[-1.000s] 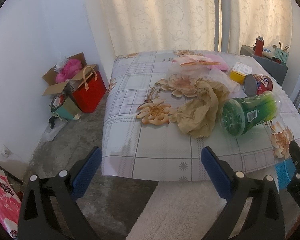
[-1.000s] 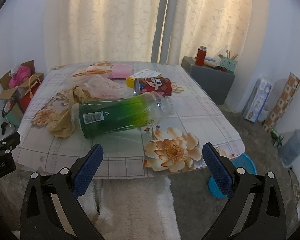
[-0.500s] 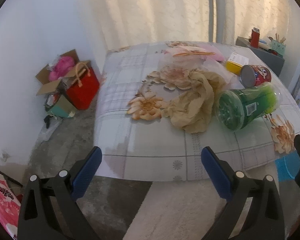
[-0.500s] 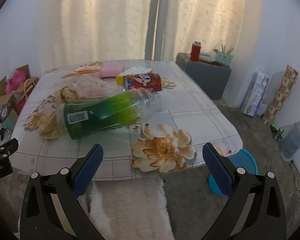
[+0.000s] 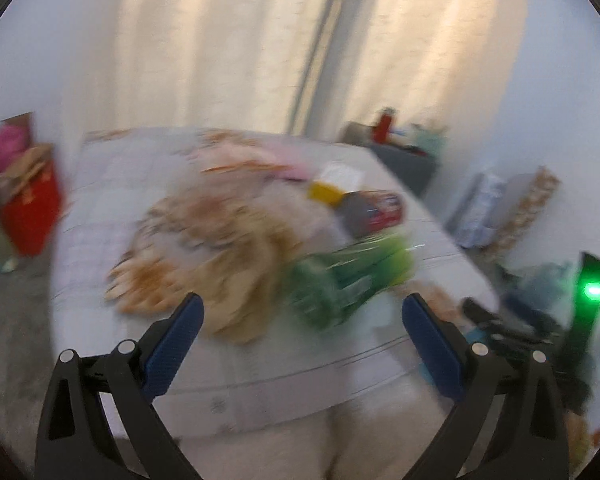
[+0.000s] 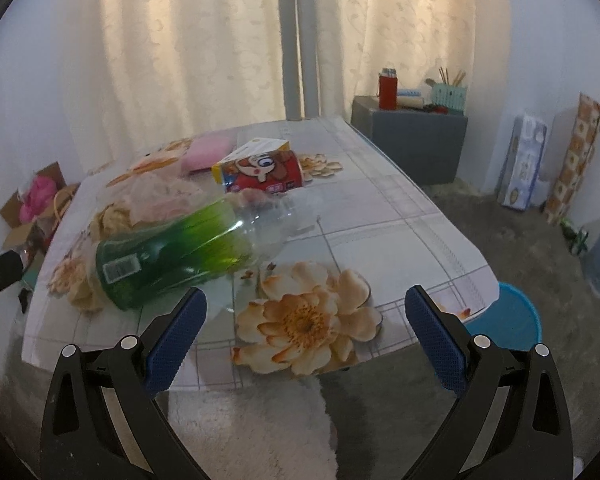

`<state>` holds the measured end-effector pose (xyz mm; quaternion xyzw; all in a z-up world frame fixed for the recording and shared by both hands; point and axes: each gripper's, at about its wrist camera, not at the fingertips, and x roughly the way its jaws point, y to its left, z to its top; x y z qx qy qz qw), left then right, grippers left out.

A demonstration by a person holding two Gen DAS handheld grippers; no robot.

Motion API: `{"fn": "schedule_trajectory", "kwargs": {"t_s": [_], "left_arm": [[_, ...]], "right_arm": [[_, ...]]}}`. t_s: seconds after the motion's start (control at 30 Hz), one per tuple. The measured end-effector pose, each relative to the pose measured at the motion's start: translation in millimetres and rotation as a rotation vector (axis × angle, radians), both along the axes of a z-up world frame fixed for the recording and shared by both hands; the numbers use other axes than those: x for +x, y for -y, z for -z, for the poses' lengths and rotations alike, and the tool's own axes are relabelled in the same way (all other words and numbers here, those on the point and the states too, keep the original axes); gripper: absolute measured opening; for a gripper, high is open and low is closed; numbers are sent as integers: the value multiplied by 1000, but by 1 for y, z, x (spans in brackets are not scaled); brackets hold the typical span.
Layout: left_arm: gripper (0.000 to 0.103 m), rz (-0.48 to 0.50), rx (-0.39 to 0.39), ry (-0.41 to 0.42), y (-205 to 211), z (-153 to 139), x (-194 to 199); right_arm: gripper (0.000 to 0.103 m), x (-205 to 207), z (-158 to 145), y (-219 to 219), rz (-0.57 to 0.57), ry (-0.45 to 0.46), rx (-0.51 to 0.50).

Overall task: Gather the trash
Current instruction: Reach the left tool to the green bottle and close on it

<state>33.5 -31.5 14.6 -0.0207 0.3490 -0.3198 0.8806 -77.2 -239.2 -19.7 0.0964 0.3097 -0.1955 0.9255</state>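
Note:
A green plastic bottle (image 6: 180, 256) lies on its side on the flowered table (image 6: 380, 220); it shows blurred in the left wrist view (image 5: 348, 280). Behind it lie a red cartoon can (image 6: 266, 178), a yellow box (image 6: 256, 150), a pink pad (image 6: 206, 152), a clear plastic bag (image 6: 160, 196) and a crumpled tan bag (image 5: 236, 256). My right gripper (image 6: 305, 334) is open in front of the table's near edge, nothing between its fingers. My left gripper (image 5: 302, 334) is open too, short of the table, facing the tan bag and bottle.
A blue basin (image 6: 508, 320) sits on the floor under the table's right corner. A white rug (image 6: 252, 432) lies below. A grey cabinet (image 6: 412, 140) stands at the back right. A red bag (image 5: 28, 208) and boxes stand at the left wall.
The left wrist view has swung fast to the right and is now blurred, with the right gripper's green light in sight. The right gripper has moved slightly closer to the table.

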Motion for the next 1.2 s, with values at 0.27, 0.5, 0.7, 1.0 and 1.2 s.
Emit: {"fn": "schedule_trajectory", "kwargs": {"t_s": [0.27,0.5,0.7,1.0,1.2], "left_arm": [[97,315,157,126,80,-13,18],[94,530,398,167,149,3,26],[86,609,596,138,185,28,36],[77,656,764,2,222,64,58],[65,657,784,-40,229,70,62]], "right_arm": [[95,4,7,31,-20,17,155],[95,6,22,66,-7,29,276],[95,4,35,93,3,48,379],[95,8,44,102,-12,62,427],[95,8,46,108,-21,73,438]]}}
